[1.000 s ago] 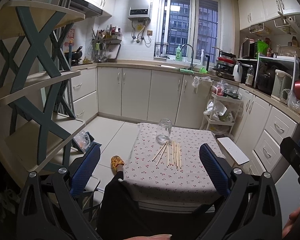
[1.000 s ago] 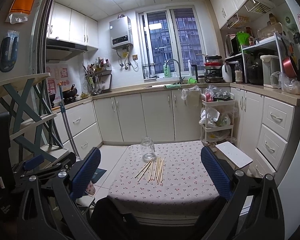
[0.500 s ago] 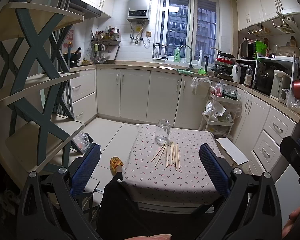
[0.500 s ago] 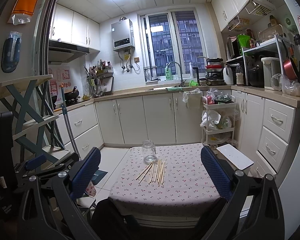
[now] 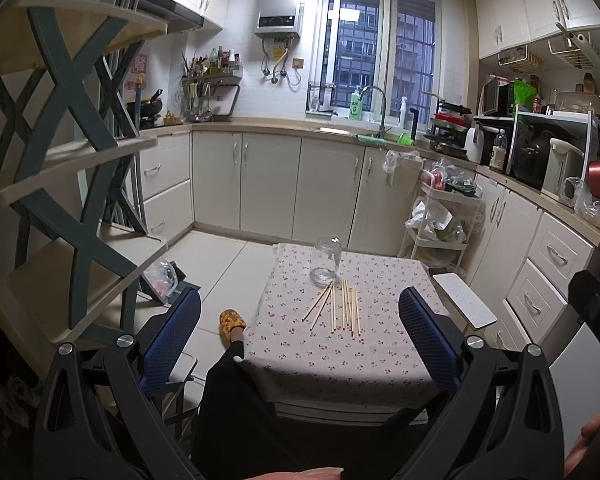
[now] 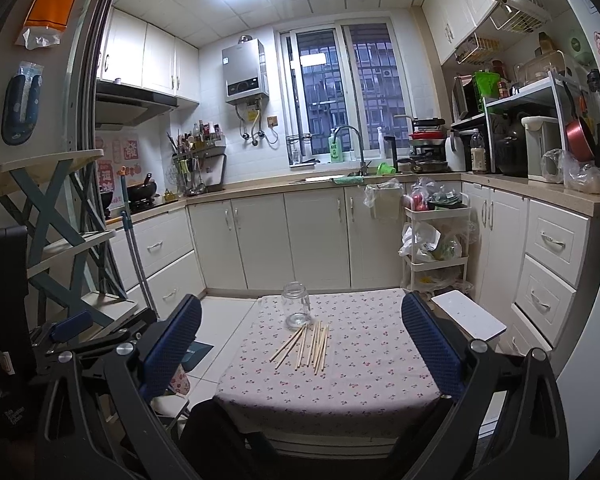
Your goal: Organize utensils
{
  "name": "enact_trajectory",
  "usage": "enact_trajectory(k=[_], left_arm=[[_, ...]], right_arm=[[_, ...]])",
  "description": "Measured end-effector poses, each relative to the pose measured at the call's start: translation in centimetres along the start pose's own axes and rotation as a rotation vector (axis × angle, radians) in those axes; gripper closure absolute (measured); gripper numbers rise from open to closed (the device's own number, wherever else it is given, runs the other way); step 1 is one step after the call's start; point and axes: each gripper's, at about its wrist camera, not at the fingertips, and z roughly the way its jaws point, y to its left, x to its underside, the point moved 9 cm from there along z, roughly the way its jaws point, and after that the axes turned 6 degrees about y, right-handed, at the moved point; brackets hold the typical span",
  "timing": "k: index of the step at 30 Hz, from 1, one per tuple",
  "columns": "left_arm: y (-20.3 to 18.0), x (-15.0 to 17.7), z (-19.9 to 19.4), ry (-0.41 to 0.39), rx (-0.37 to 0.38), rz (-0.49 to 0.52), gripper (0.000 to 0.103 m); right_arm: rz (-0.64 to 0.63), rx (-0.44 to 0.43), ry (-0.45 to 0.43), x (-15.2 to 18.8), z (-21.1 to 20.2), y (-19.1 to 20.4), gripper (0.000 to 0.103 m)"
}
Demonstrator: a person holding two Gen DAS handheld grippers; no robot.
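Note:
Several wooden chopsticks (image 5: 338, 307) (image 6: 306, 345) lie loose and fanned on a small table with a floral cloth (image 5: 380, 344) (image 6: 364, 368). Just behind them stands an empty clear glass jar (image 5: 327, 258) (image 6: 297, 305), upright. My left gripper (image 5: 300, 334) is open and held well back from the table, above its near edge, with nothing between its blue pads. My right gripper (image 6: 302, 346) is likewise open and empty, held back at about the same distance.
A wooden X-frame shelf (image 5: 72, 168) rises close on the left. A white board (image 5: 464, 306) juts out at the table's right, by a white cart (image 6: 436, 236) and drawers. A person's dark-clad leg and yellow slipper (image 5: 231, 320) are at the table's left front.
Both views have shifted slightly; the table and chopsticks sit a little higher in frame. Nothing on the table has moved and both grippers remain open.

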Motion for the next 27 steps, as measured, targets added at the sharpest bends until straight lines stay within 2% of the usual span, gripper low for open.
enact_trajectory(k=[6, 22, 27], left_arm=[[-0.7, 1.0, 4.4, 0.090, 0.036, 0.029, 0.008], [-0.4, 0.8, 17.2, 0.246, -0.024, 0.052, 0.008], [-0.9, 0.4, 20.3, 0.266, -0.033, 0.060, 0.008]], right_arm=[[0.024, 0.016, 0.091, 1.2, 4.6, -1.4, 0.007], [0.087, 0.027, 0.239, 2.6, 16.1, -4.1, 0.007], [0.102, 0.024, 0.288, 3.5, 19.8, -4.9, 0.007]])
